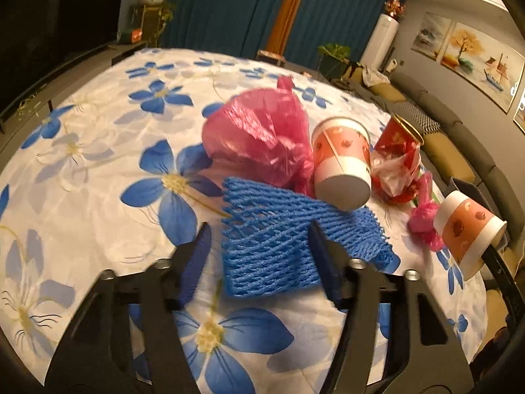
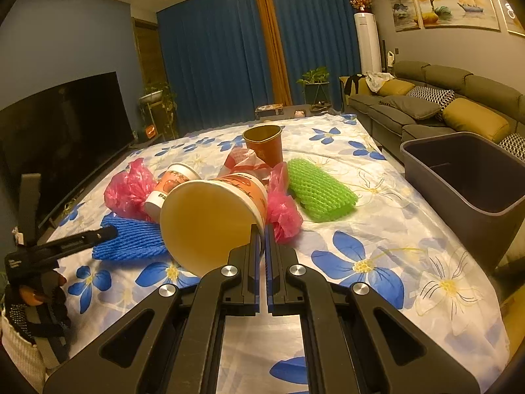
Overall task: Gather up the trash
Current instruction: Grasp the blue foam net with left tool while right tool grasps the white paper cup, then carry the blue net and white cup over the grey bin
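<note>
My right claw (image 2: 261,229) pinches the cup (image 2: 210,216) rim; carry it level to the bin (image 2: 459,177), while my left claw (image 1: 259,239), spread, straddles the blue net (image 1: 269,246)

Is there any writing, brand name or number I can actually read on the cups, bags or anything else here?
Nothing reads clearly.
Lying paper cup: dark characters on its white band near the base, upside down and too blurred to read.
Held paper cup, pinched by the right gripper: orange pattern only, no legible words.
Red cup: no readable text.
Red-and-white plastic bag: print too crumpled to read.
Left gripper: small marking on its body, too blurred.
</note>
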A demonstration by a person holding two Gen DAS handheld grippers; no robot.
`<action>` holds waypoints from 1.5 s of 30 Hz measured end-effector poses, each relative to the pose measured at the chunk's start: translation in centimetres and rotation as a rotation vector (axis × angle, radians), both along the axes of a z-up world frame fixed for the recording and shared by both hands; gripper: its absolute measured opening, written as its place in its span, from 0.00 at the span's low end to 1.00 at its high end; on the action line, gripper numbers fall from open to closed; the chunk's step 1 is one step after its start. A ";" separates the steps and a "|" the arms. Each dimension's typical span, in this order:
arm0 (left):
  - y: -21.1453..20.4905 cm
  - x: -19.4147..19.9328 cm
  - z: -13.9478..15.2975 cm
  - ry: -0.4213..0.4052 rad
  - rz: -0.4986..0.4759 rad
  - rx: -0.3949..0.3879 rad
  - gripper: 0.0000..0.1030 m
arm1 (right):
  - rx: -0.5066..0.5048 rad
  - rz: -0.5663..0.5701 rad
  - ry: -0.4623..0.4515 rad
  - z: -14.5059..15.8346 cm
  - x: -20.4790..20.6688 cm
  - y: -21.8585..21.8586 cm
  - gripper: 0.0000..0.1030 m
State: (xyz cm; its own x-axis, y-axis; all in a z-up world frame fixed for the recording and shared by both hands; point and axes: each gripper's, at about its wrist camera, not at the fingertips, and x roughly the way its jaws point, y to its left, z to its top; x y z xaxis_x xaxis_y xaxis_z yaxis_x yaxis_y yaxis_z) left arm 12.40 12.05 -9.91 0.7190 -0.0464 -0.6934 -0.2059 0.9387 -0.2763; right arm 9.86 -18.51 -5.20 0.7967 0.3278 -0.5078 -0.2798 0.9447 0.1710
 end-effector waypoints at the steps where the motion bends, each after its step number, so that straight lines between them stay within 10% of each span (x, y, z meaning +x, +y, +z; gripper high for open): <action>1: -0.1 0.1 -0.2 0.007 -0.003 -0.005 0.37 | 0.001 -0.001 0.001 0.0 0.0 0.0 0.04; 6: -0.3 0.0 -0.6 0.016 -0.024 -0.026 0.05 | 0.007 -0.005 -0.002 0.0 -0.1 -0.2 0.04; 28: -4.5 -6.2 10.7 -0.332 -0.131 -0.011 0.03 | 0.071 -0.054 -0.060 2.4 -1.5 -2.8 0.04; 45: -14.9 0.2 14.3 -0.391 -0.362 -0.029 0.03 | 0.094 -0.276 -0.166 5.4 -1.5 -11.2 0.04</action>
